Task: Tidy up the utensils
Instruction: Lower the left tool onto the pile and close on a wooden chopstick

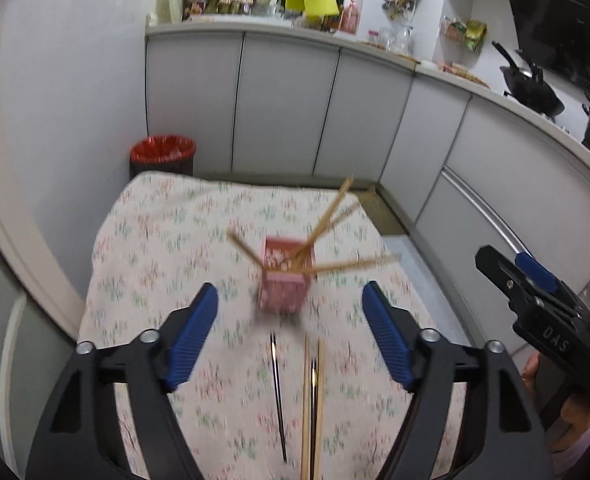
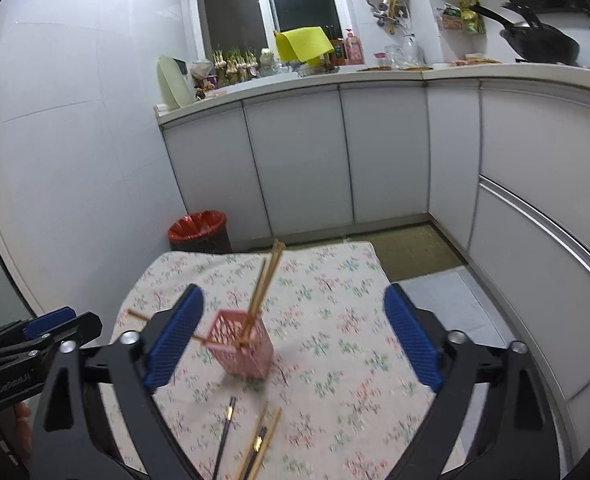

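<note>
Your left claw (image 1: 289,302) hangs spread wide and grips nothing, with the pink holder (image 1: 285,280) standing just beyond its blue pads (image 1: 193,340) on the flowered tabletop (image 1: 167,248). Several wooden chopsticks (image 1: 327,216) lean out of the pink holder at splayed angles. On the near side of the pink holder, loose black chopsticks (image 1: 277,392) and pale wooden chopsticks (image 1: 313,408) lie flat on the cloth, apart from it. Your right claw (image 2: 293,334) is also spread wide and empty, with the pink holder (image 2: 243,346) between its pads and nearer the left one. Beyond the pink holder, past the tabletop's far edge, a red-lined bin (image 2: 199,230) stands on the floor
</note>
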